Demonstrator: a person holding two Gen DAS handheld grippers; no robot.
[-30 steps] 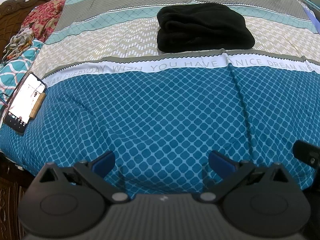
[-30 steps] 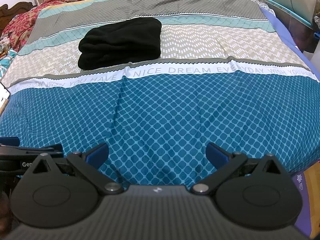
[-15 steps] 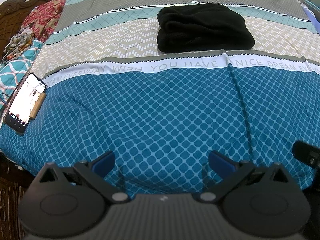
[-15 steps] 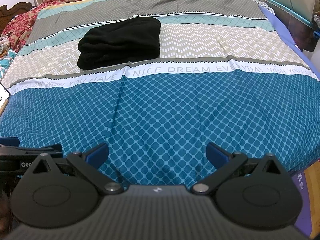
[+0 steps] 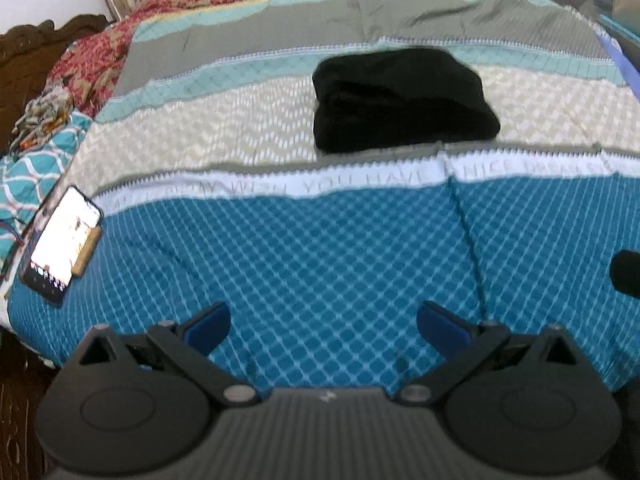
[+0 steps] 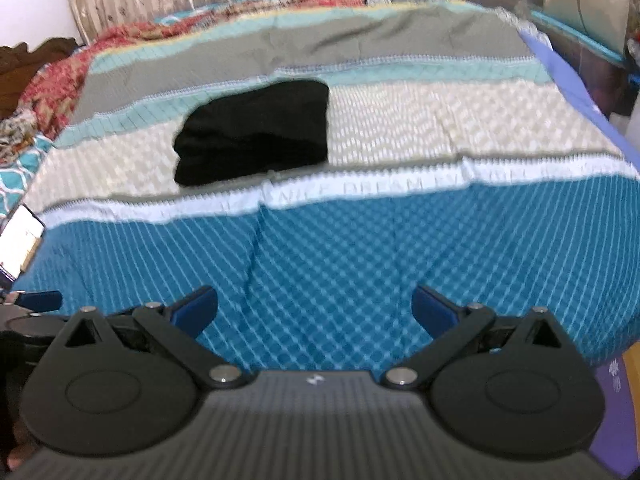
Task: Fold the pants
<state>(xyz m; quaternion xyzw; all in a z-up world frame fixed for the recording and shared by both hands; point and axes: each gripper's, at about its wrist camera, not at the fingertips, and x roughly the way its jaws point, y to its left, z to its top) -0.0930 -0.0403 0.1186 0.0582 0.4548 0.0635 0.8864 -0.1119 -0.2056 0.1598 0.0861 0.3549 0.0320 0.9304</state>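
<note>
The black pants (image 5: 402, 98) lie folded in a compact bundle on the beige band of the bedspread, far ahead of both grippers; they also show in the right wrist view (image 6: 256, 136). My left gripper (image 5: 324, 326) is open and empty, held over the blue diamond-patterned near part of the bed. My right gripper (image 6: 314, 310) is open and empty too, beside the left one, whose blue fingertip (image 6: 38, 300) shows at the left edge.
A lit phone (image 5: 62, 242) lies at the bed's left edge, also in the right wrist view (image 6: 20, 242). The striped bedspread (image 5: 320, 248) covers the bed. Crumpled red and patterned cloth (image 5: 80, 68) lies far left. Storage boxes (image 6: 584, 20) stand right of the bed.
Both views have tilted up and blurred, so both grippers are moving; the curtain behind the bed now shows. The pants and phone have not moved. Both grippers stay open.
</note>
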